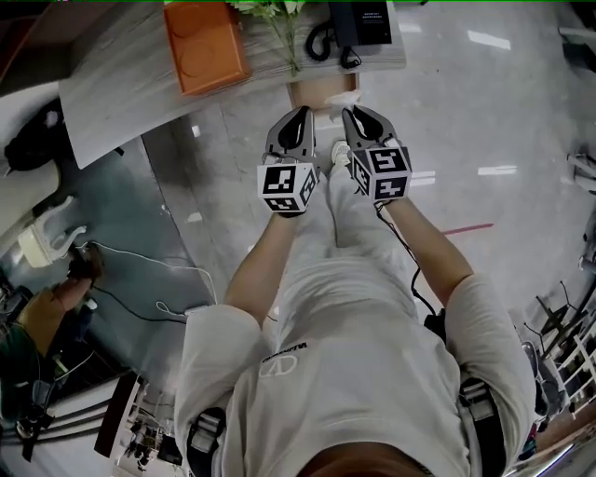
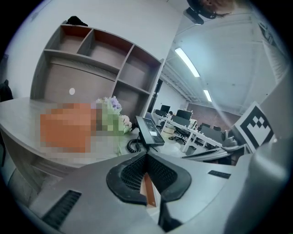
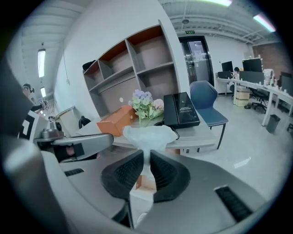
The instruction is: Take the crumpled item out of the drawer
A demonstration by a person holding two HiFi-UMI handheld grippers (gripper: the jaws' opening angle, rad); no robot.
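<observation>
Office worktop (image 1: 121, 93) lay beyond both sets of fingers. Right gripper (image 3: 147, 157) fingers pinched the white crumpled item (image 3: 149, 133), which bulged past their tips. Left gripper (image 2: 146, 157) fingers were pressed together.

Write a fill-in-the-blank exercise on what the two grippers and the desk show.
The crumpled item in the right gripper is ___ in colour.
The left gripper, its jaws together, holds ___.
On the desk, the flowers stand between the orange box and a black ___.
Missing words: white; nothing; telephone.
</observation>
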